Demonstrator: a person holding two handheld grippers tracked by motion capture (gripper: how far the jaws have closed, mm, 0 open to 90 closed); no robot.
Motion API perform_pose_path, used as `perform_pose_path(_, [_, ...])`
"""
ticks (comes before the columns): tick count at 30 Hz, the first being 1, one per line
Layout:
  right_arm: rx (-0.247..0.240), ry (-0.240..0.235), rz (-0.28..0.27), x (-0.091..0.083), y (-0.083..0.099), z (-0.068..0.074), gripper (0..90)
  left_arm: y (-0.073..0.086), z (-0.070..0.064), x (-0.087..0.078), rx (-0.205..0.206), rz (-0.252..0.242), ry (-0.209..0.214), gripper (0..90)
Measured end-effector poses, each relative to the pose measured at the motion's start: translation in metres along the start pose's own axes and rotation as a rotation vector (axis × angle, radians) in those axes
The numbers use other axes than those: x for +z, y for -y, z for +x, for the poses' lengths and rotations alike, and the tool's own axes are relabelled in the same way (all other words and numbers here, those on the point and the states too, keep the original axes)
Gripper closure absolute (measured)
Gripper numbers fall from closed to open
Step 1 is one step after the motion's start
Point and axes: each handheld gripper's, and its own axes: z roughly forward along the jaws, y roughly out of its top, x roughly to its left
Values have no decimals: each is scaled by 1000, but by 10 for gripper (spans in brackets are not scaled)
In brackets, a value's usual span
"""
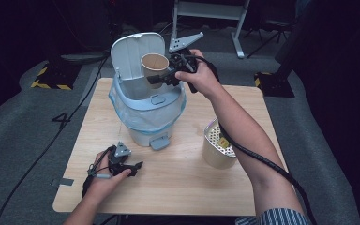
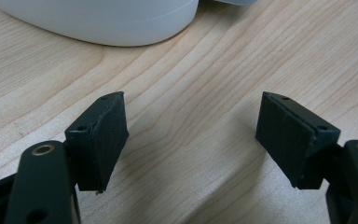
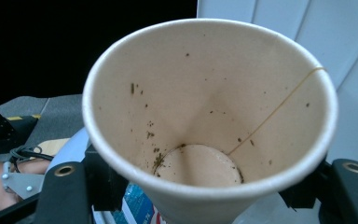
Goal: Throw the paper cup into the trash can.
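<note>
Gripping tan paper cup [image 1: 154,65] sideways: right gripper [image 1: 165,76], above white pedal bin [image 1: 146,105]; left gripper [image 1: 133,168] agape, tabletop.

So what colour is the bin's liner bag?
Light blue liner bag, clearest in the high view.

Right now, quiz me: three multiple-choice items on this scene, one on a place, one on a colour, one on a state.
1. Where is the paper cup?
A. on the table
B. over the open bin
C. inside the strainer

2. What colour is the bin liner?
A. pale blue
B. black
C. red

3. How does the left gripper stand?
A. shut on the cup
B. shut, empty
C. open, empty

Answers:
1. B, the right gripper holds it above the bin's mouth.
2. A, blue film drapes over the rim.
3. C, bare table shows between its jaws.
</note>
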Motion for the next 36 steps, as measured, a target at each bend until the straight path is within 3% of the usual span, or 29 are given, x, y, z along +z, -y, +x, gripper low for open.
perform_pose_path(4, [3,8,26,5,2,2,294,0,0,0,-1,0,0,250])
perform_pose_path(7, [3,28,25,8,2,3,110,0,0,0,0,0,0,250])
perform_pose_path(9, [0,56,17,7,0,4,184,0,0,0,0,1,1,250])
perform_pose_path(11, [4,66,12,6,-2,5,138,0,0,0,0,0,0,250])
perform_pose_path(13, [-3,68,13,3,-3,6,175,0,0,0,0,0,0,250])
perform_pose_path(15, [-13,76,13,-1,-5,8,153,0,0,0,0,0,1,250])
perform_pose_path(25, [-17,135,-17,-39,-11,19,158,0,0,0,0,0,0,250])
perform_pose_path(30, [1,176,5,-62,-5,26,162,0,0,0,0,0,0,250])
perform_pose_path(36, [26,215,-9,-92,8,34,163,0,0,0,1,0,-1,250])
